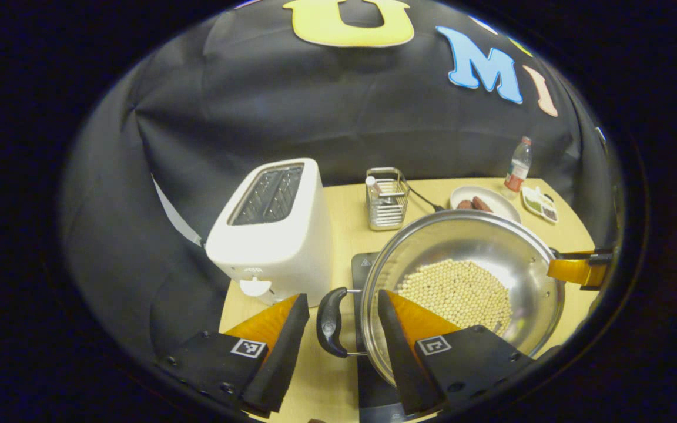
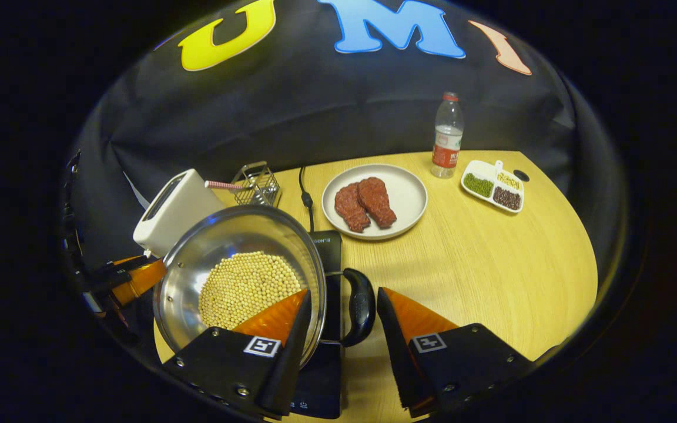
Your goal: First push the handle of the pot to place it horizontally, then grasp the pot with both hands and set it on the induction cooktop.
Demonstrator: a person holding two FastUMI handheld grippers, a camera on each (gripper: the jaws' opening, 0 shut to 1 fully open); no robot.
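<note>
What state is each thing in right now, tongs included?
Pot: uncovered, holding beans, over the induction cooktop.
Left tongs: open, straddling the pot's black handle.
Right tongs: open around the other black handle.
Toaster: slots empty.
Bottle: upright, capped.
Plate: carrying two meat pieces.

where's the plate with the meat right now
In the right gripper view the plate sits mid-table, just right of the pot, with the water bottle behind it to the right.
</note>
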